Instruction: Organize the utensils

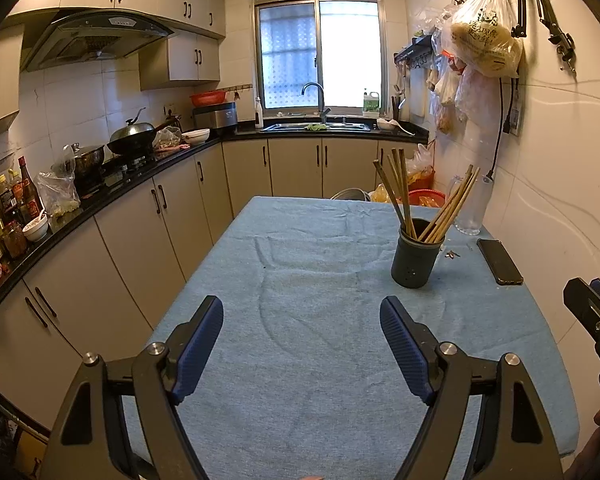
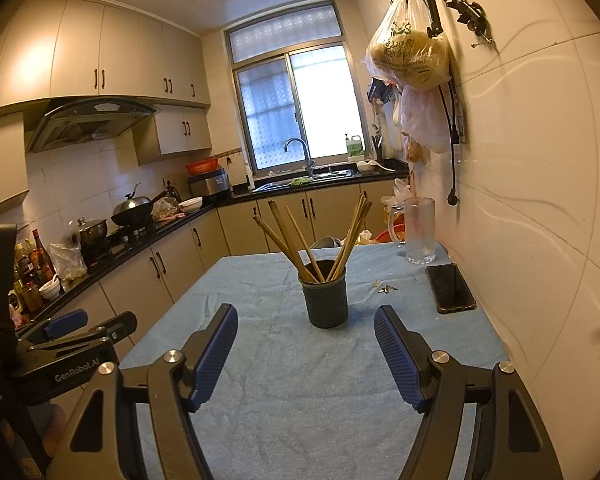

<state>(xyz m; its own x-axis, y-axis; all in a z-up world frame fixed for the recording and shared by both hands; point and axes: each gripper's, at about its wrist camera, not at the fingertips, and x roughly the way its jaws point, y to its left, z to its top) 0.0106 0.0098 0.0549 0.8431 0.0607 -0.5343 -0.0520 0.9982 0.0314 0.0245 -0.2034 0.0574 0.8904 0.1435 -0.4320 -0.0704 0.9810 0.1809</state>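
A dark round holder (image 1: 415, 258) stands upright on the blue-cloth table (image 1: 300, 300), with several wooden chopsticks (image 1: 448, 210) leaning out of it. It also shows in the right wrist view (image 2: 326, 300), with the chopsticks (image 2: 296, 236) fanned left and right. My left gripper (image 1: 302, 344) is open and empty, above the cloth, with the holder ahead and to the right. My right gripper (image 2: 306, 350) is open and empty, with the holder just ahead between the fingers' line. The left gripper also shows at the left edge of the right wrist view (image 2: 84, 328).
A black phone (image 2: 450, 288) lies on the cloth by the right wall. A frosted glass mug (image 2: 418, 230) stands at the table's far right corner. Small scraps (image 2: 386, 289) lie near the holder. Plastic bags (image 2: 410, 56) hang from the wall. A kitchen counter (image 1: 112, 188) runs along the left.
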